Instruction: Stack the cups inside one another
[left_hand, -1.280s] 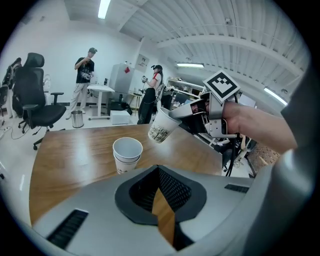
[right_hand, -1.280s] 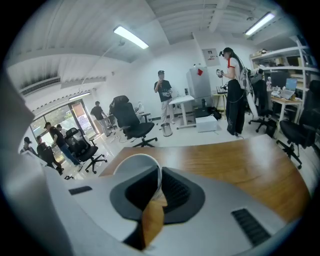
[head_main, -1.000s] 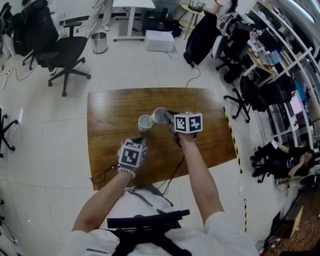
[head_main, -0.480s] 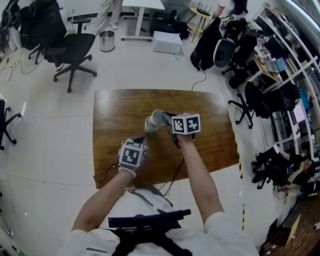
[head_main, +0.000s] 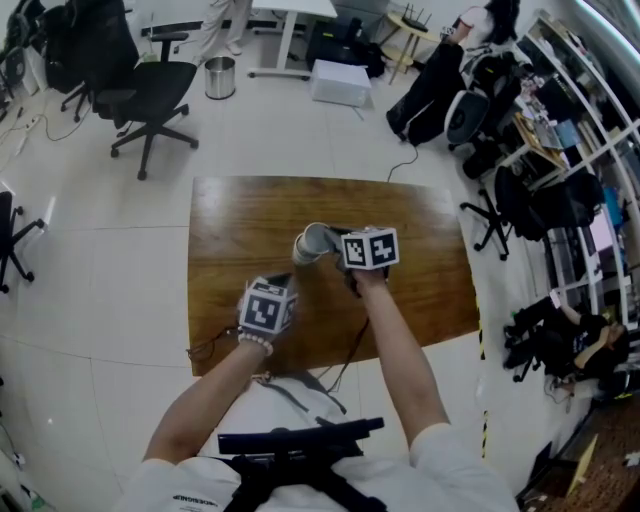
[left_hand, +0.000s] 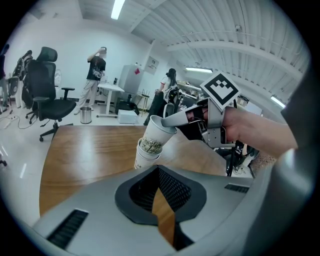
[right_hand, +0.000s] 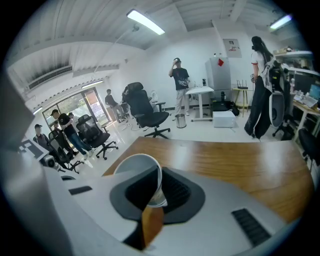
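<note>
My right tool (right_hand: 155, 200) is clamped on the wall of the upper cup (left_hand: 159, 131). That cup hangs tilted, with its base just inside the mouth of the lower cup (left_hand: 145, 157), which stands on the worktop (head_main: 240, 220). My left tool (left_hand: 159, 172) hovers nearby, jaws together on nothing. I judge the nesting step half done: next I should bring the upper cup upright, press it down until it seats, then let go, mindful that the unsteadied lower cup could tip.
</note>
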